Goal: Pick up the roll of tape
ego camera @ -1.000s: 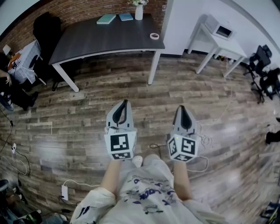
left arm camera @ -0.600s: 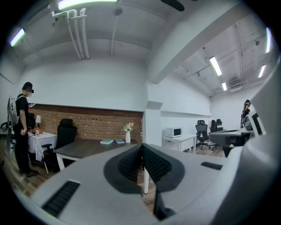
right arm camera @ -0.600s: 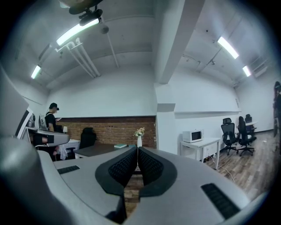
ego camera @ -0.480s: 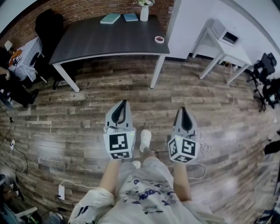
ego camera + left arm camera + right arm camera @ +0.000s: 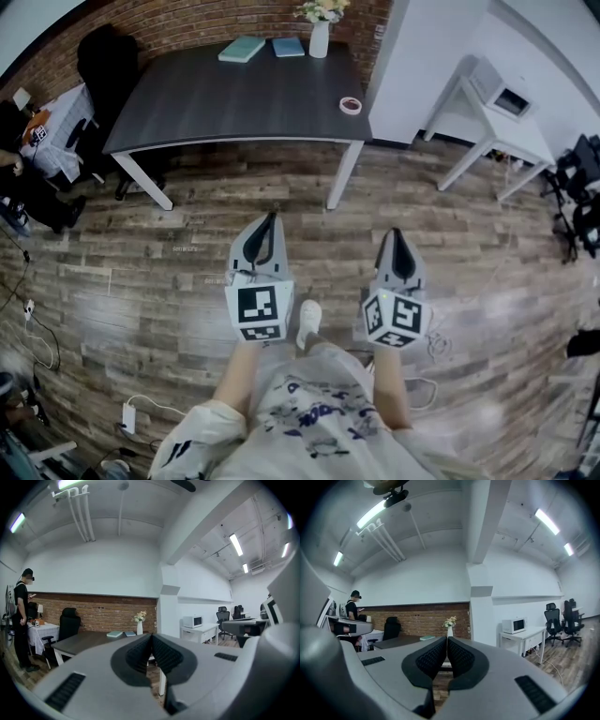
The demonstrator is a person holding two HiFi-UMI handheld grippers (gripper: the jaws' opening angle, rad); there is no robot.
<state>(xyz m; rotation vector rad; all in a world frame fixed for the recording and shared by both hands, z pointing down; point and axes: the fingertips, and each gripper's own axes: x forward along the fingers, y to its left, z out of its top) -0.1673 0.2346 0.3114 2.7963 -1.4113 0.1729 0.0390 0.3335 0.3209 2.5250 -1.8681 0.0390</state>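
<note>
Pale roll of tape point(image 5: 351, 105) lies flat, hole up, nr dark table point(image 5: 234, 94) corner; L gripper point(image 5: 271, 218) & R gripper point(image 5: 394, 232) closed, empty

Worn wood planks, streaked grey and brown with a faint sheen under the lights, cover the floor point(image 5: 141, 281), and a rough red brick wall point(image 5: 187, 19) backs the table point(image 5: 234, 94), its dark top smooth and matt over white painted legs. The white vase point(image 5: 320, 39) looks glossy. The left claw point(image 5: 271, 217) and right claw point(image 5: 395, 234) show matt grey plastic shells with ribbed black pads point(image 5: 431, 660), and the person's shirt point(image 5: 309, 412) is printed cloth.
</note>
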